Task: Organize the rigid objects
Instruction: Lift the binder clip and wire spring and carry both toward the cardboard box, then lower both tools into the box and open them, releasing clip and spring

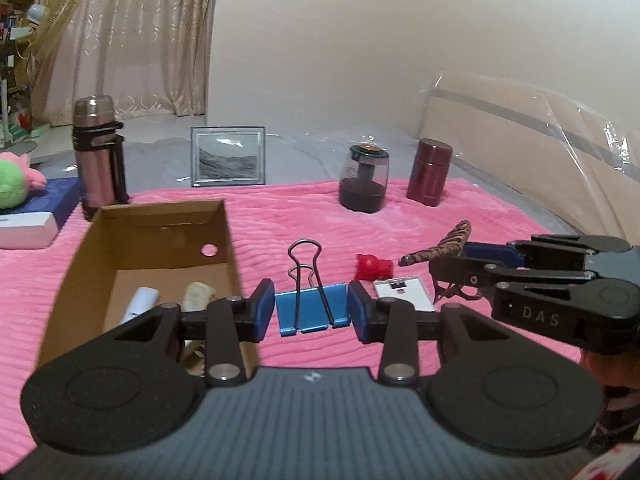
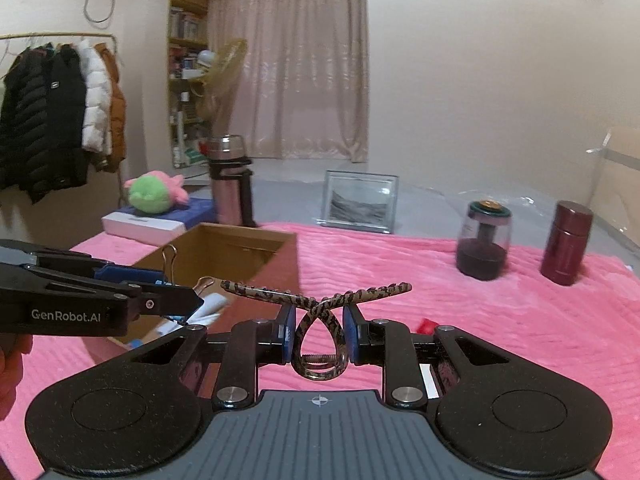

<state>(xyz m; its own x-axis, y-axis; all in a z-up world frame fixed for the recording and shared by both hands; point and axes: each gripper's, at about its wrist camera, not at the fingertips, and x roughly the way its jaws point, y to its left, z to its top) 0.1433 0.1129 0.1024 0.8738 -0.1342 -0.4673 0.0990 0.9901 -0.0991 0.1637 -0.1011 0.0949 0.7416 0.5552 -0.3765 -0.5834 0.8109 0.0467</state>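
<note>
My left gripper [image 1: 311, 312] is shut on a blue binder clip [image 1: 310, 314], its wire handles pointing up, held just right of an open cardboard box [image 1: 160, 236]. The box holds a white item [image 1: 140, 302] and a beige item [image 1: 196, 296]. My right gripper [image 2: 319, 334] is shut on a leopard-print hair claw clip [image 2: 318, 320], lifted above the pink blanket. That clip also shows in the left wrist view [image 1: 436, 250]. A red piece [image 1: 374, 266] and a white card [image 1: 402, 292] lie on the blanket [image 1: 280, 216].
At the back stand a steel thermos [image 1: 98, 156], a picture frame [image 1: 228, 156], a clear jar with dark contents [image 1: 364, 178] and a maroon canister [image 1: 430, 172]. A plush toy [image 1: 16, 182] sits on boxes at the left.
</note>
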